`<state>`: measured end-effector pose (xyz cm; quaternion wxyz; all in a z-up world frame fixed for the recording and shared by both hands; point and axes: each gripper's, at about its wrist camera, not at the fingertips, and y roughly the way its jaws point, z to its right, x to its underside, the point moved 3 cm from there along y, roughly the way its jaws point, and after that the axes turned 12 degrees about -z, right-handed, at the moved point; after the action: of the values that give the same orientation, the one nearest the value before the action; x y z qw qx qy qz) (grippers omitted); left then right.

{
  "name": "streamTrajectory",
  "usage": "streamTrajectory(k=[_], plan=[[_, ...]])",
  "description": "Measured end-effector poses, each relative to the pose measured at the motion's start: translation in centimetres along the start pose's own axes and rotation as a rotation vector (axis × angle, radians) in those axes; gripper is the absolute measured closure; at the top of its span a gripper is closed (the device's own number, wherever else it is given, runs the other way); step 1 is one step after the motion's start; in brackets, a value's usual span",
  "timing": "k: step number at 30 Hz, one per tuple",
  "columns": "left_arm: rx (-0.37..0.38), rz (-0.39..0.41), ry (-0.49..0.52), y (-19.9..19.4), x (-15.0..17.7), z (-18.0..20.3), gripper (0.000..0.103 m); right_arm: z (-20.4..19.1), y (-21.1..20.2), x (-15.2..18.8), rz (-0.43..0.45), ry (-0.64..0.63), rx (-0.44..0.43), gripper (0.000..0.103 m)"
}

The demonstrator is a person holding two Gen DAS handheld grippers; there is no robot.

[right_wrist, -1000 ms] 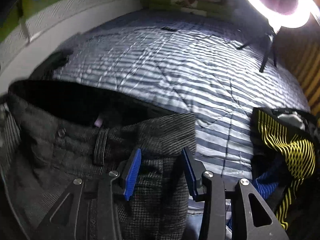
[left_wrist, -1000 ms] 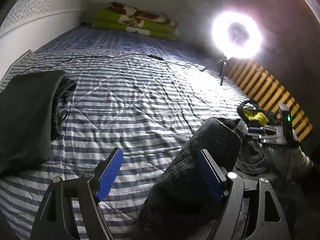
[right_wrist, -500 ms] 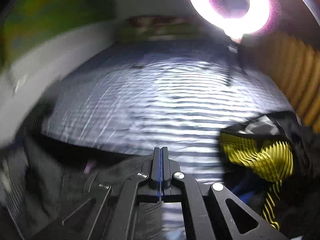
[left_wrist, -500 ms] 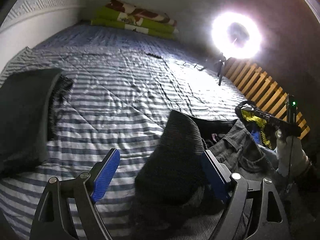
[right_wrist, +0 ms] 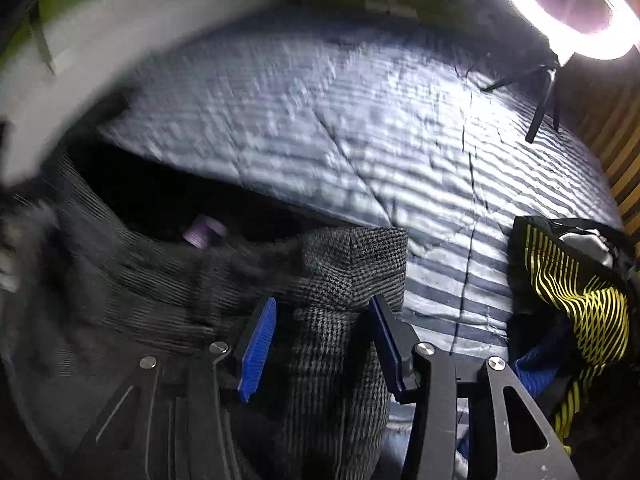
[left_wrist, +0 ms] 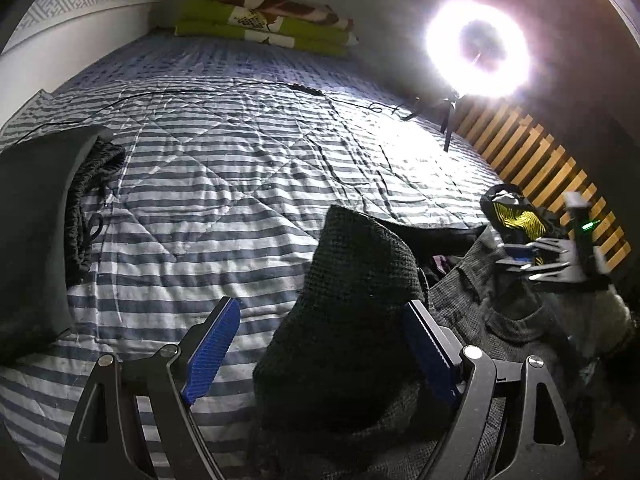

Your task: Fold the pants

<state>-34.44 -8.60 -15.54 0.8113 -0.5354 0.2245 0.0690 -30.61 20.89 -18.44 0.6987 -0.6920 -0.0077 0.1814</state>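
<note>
The left gripper (left_wrist: 316,350) stands wide, released, with a raised corner of the dark grey checked woollen pants (left_wrist: 360,280) between its 2 blue pads and against the right one only, probably staged for a fresh hold on the waistband. The right gripper (right_wrist: 322,342) is opening its jaws around the pants' other waist corner; the cloth sits between the pads without being pinched. The pants lie bunched directly beneath both tools, waistband open and lifted, so the fold looks barely begun. Just right of the right gripper lies a black garment with yellow wavy lines (right_wrist: 576,292), close enough to get in the way. Left of the left gripper sits a dark folded pile (left_wrist: 36,220). Beyond stretches the blue-and-white striped quilt (left_wrist: 248,160), with a thin black cable (left_wrist: 160,94), a glaring ring light (left_wrist: 478,50) and green patterned pillows (left_wrist: 264,20) farther off.
</note>
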Motion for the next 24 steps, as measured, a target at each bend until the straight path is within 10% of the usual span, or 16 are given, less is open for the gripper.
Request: streamTrajectory(k=[1, 10, 19, 24], plan=[[-0.001, 0.002, -0.004, -0.2, 0.0, -0.2, 0.017, -0.2, 1.0, -0.1, -0.015, 0.012, 0.031, 0.089], [0.0, -0.01, -0.009, 0.2, -0.6, -1.3, 0.016, 6.5, -7.4, 1.3, 0.309, 0.255, -0.176, 0.093], [-0.027, -0.122, 0.011, 7.5, -4.1, -0.5, 0.017, 9.3, 1.2, 0.7, 0.125, 0.321, -0.201, 0.093], [-0.057, -0.126, 0.005, 9.2, -4.4, 0.0, 0.071, 9.3, 2.0, 0.1, 0.102, 0.314, -0.222, 0.092]])
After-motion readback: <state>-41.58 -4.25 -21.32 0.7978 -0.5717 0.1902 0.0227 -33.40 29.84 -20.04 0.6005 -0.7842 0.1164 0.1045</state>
